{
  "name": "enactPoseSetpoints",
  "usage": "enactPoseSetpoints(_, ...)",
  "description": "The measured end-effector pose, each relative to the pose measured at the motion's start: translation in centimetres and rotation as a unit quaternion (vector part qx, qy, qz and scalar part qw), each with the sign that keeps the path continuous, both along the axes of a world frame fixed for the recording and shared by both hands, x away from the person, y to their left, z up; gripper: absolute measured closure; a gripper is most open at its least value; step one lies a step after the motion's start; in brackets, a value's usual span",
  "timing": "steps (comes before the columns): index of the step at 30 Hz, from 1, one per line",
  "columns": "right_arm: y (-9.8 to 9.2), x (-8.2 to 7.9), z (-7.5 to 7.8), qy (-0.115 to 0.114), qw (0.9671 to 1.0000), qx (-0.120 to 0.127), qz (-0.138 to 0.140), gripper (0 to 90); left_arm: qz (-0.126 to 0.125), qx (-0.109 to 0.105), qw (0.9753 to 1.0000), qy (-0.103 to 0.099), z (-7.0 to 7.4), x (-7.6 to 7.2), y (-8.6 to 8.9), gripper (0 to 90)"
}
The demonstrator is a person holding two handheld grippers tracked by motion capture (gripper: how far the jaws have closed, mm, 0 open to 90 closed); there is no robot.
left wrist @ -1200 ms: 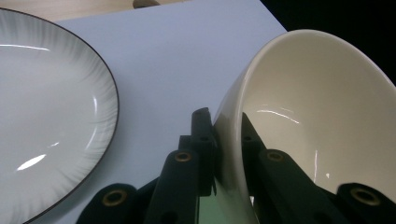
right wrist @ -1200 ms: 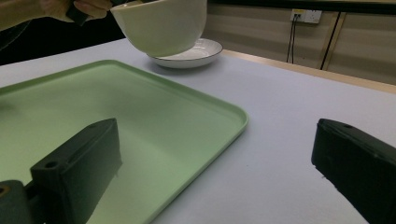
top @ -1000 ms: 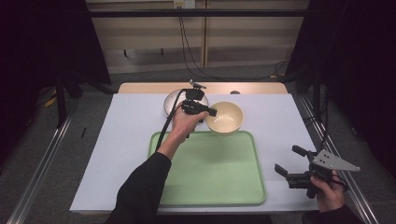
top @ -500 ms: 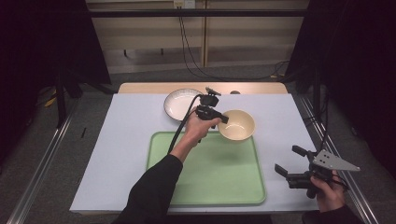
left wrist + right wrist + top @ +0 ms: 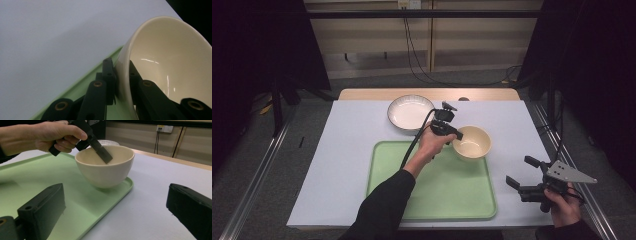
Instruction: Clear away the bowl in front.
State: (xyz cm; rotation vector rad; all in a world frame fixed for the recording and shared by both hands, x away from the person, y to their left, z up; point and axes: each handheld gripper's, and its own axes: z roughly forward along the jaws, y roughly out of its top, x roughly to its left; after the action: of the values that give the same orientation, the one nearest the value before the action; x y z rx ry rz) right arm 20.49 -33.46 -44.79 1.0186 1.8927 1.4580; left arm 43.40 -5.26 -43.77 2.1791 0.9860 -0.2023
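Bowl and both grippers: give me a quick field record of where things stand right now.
bowl: cream, over the tray's far right corner
left gripper: shut on bowl rim, one jaw inside, one outside
right gripper: open, holding nothing, off the tray's right edge
tray: green, nothing else on it
plate: white, on the table beyond the tray

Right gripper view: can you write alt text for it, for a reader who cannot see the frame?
A hand holds the left gripper, its fingers clamped on the rim of a cream bowl at the corner of a green tray. The right gripper's own black fingers stand wide open in the foreground, over the tray edge and the white table.
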Motion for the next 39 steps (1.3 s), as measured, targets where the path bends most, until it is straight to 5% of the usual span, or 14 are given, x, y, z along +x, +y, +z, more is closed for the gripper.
enactPoseSetpoints(8, -0.1, 0.0, 0.0, 0.001, 1.0, 0.001, -0.005, 0.9, -0.004, 0.017, 0.9998, -0.005, -0.8, 0.0, -0.3, 82.2)
enactPoseSetpoints(18, -0.1, 0.0, 0.0, 0.001, 1.0, 0.0, -0.006, 0.8, 0.012, 0.012, 0.9999, 0.0, -1.6, 0.0, -0.4, 81.8)
enactPoseSetpoints(25, -0.1, 0.0, 0.0, 0.003, 1.0, -0.001, -0.004, 0.6, -0.003, 0.013, 0.9999, -0.011, -1.5, 0.0, -0.3, 81.5)
enactPoseSetpoints(29, 0.0, 0.0, -0.1, 0.003, 1.0, -0.001, -0.004, 0.6, -0.006, 0.012, 0.9997, -0.021, -1.6, -0.1, -0.2, 80.6)
enactPoseSetpoints(33, -0.1, 0.0, 0.0, 0.003, 1.0, -0.002, -0.004, 0.6, -0.015, 0.018, 0.9984, -0.051, -1.6, -0.2, -0.2, 76.1)
enactPoseSetpoints(39, -0.1, 0.0, 0.0, 0.001, 1.0, -0.002, -0.003, 0.6, -0.016, 0.0, 0.9961, -0.087, -1.4, -0.5, 0.0, 55.4)
